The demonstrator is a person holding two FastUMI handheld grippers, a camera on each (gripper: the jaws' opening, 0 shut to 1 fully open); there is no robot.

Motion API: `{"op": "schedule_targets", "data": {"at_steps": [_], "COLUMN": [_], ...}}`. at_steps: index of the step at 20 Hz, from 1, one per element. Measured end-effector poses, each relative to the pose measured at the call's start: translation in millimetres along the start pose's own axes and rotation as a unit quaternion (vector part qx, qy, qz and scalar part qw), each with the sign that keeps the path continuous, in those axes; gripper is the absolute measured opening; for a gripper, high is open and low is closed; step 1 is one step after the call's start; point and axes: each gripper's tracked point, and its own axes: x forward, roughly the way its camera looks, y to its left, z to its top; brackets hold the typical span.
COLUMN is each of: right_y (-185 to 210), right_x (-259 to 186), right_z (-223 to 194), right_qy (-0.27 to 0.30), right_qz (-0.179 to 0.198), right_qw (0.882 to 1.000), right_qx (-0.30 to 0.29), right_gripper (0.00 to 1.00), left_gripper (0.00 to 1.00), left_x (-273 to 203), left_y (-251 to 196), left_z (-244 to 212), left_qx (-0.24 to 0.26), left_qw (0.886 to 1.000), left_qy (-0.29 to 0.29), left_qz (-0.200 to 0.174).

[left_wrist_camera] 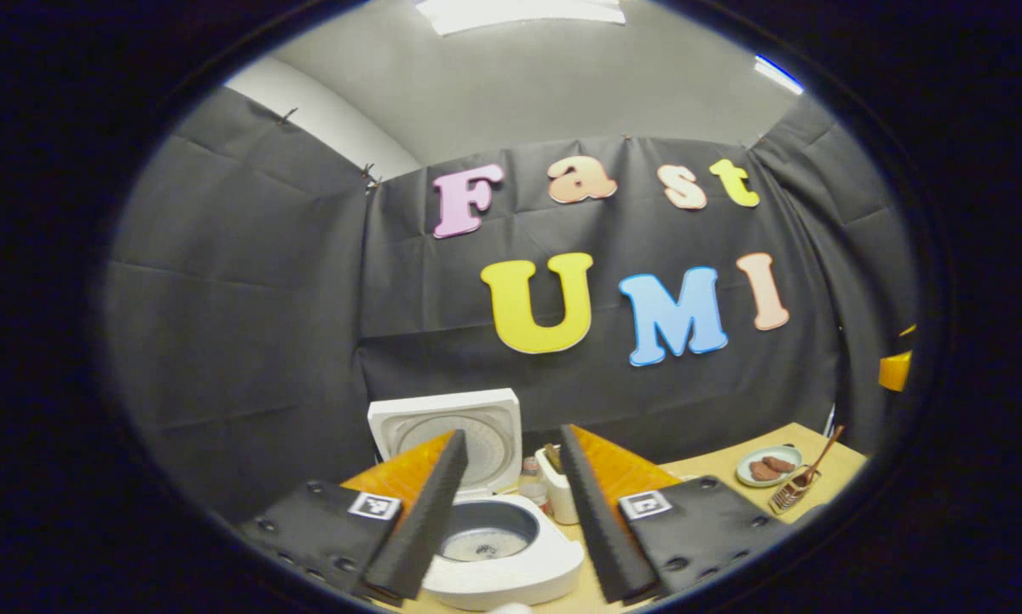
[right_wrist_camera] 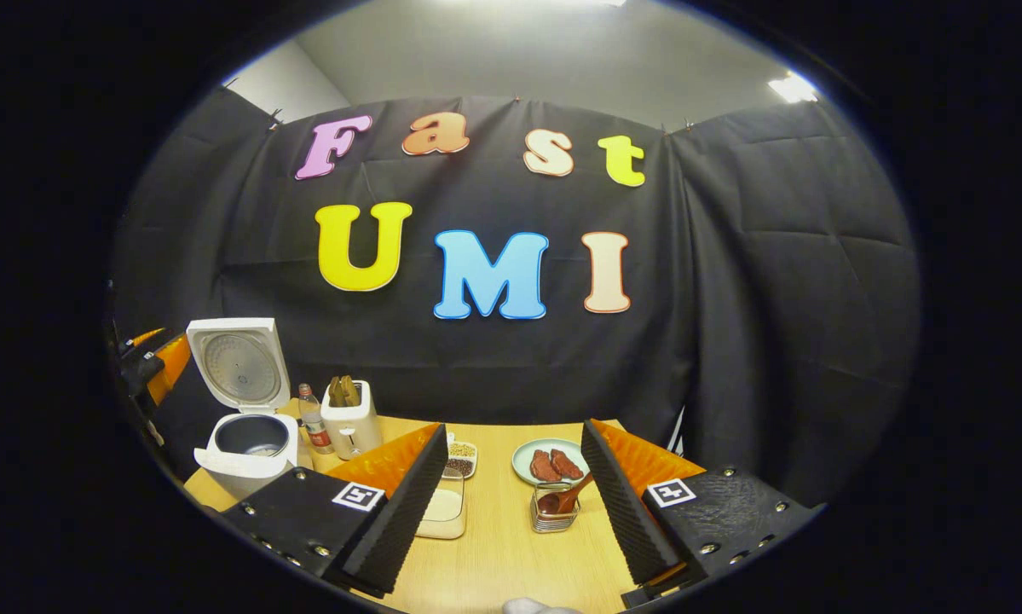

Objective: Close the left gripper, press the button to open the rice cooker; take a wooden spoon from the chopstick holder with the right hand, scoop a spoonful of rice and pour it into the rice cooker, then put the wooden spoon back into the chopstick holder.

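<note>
The left tongs [left_wrist_camera: 502,512] stand open and empty, above the open rice cooker [left_wrist_camera: 502,546], whose lid [left_wrist_camera: 447,435] is upright. The right tongs [right_wrist_camera: 511,503] are also open, holding nothing. Between their fingers on the table [right_wrist_camera: 502,563] stands the chopstick holder [right_wrist_camera: 553,510] with the wooden spoon [right_wrist_camera: 572,496] in it. Behind it is a plate [right_wrist_camera: 553,460]. The rice container [right_wrist_camera: 444,510] lies just beside the left finger.
</note>
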Motion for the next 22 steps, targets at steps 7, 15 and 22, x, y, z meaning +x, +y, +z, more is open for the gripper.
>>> {"op": "schedule_targets", "data": {"at_steps": [7,15,22], "right_y": [-26.8,-51.6,-80.9], "right_x": [6.4,58.7,154.6], "right_z": [-61.6,-144.4,-191.7], "right_qy": [0.035,0.103,0.125], "right_qz": [-0.017,-0.011,-0.029], "right_qw": [0.999,0.993,0.987], "right_qx": [0.025,0.056,0.095], "right_gripper": [0.96,0.96,0.97], "left_gripper": [0.92,1.0,0.98], "left_x": [-49.5,-61.4,-48.7], "left_y": [-21.9,-33.5,-62.1], "left_z": [9.9,32.4,30.3], "left_qx": [-0.031,-0.059,-0.035], "left_qw": [0.999,0.998,0.999], "left_qy": [0.002,0.004,0.02], "left_qz": [-0.022,-0.013,-0.01]}}
